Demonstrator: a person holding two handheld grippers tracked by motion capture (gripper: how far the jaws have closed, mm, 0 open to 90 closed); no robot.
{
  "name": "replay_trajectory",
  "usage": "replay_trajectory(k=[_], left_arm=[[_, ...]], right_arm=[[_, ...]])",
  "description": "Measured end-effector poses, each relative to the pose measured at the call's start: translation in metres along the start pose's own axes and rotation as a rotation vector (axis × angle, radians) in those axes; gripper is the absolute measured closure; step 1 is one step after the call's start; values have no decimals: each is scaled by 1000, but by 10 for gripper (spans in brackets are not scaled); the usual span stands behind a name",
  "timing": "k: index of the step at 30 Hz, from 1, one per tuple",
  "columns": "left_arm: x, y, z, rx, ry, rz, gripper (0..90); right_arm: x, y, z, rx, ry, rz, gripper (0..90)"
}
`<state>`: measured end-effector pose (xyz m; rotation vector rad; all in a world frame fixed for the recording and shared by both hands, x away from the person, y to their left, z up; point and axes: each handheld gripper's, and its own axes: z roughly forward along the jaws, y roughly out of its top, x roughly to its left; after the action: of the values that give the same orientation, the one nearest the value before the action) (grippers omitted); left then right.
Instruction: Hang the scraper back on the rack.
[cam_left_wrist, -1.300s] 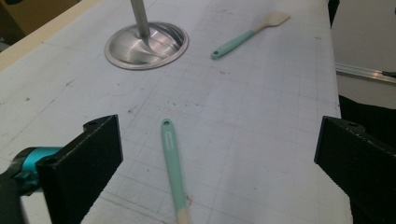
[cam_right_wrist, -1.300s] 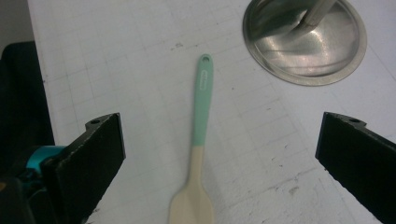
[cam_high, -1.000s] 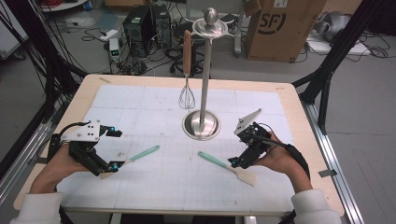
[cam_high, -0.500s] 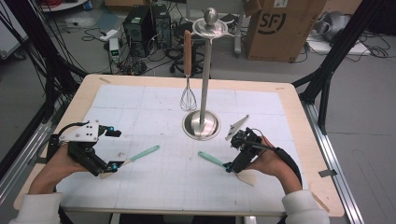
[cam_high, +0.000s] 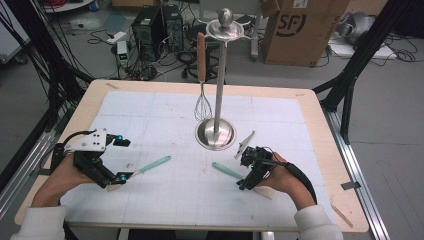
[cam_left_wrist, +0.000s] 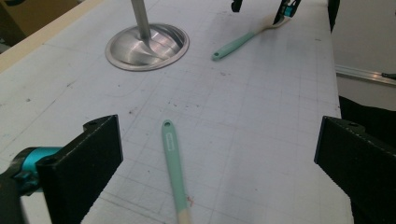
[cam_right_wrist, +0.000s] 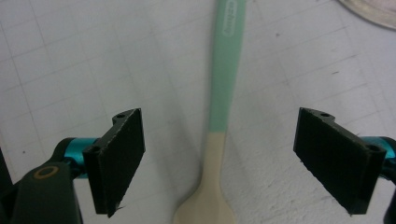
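Two spoons with teal handles and cream heads lie on the white mat. My left gripper (cam_high: 121, 159) (cam_left_wrist: 219, 154) stands open at the near left, and the left spoon (cam_high: 150, 165) (cam_left_wrist: 173, 175) lies between its jaws without touching them. My right gripper (cam_high: 243, 174) (cam_right_wrist: 219, 156) is low over the right spoon (cam_high: 227, 170) (cam_right_wrist: 225, 93). Its jaws have just been closing. They straddle the spoon's neck, and a gap shows on each side. A metal stand (cam_high: 216, 134) (cam_left_wrist: 145, 44) rises mid-table with a whisk (cam_high: 202, 105) hanging from its top.
The mat (cam_high: 165, 107) covers a wooden table (cam_high: 320, 125). Beyond the far edge the floor holds a cardboard box (cam_high: 300, 30), a computer case (cam_high: 150, 25) and cables. Black frame posts stand at both sides.
My right gripper has come down and a little left onto the right spoon, which now lies between its jaws. My left gripper and both spoons have stayed put.
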<state>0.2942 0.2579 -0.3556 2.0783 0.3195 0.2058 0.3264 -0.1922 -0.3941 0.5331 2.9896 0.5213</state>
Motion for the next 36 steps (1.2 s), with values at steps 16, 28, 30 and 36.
replay_trajectory(k=[16, 28, 30, 36], left_arm=[[0, 0, -2, -7, 1, 6, 17], [-1, 1, -2, -7, 2, 11, 17], [-1, 1, -2, -8, 3, 9, 17], [-2, 1, -2, -7, 4, 9, 17]], right_arm=[[2, 6, 12, 140, 8, -19, 500], [1, 7, 17, 199, 17, -12, 700], [2, 8, 17, 203, 14, -20, 719], [3, 11, 19, 240, 3, -32, 751]])
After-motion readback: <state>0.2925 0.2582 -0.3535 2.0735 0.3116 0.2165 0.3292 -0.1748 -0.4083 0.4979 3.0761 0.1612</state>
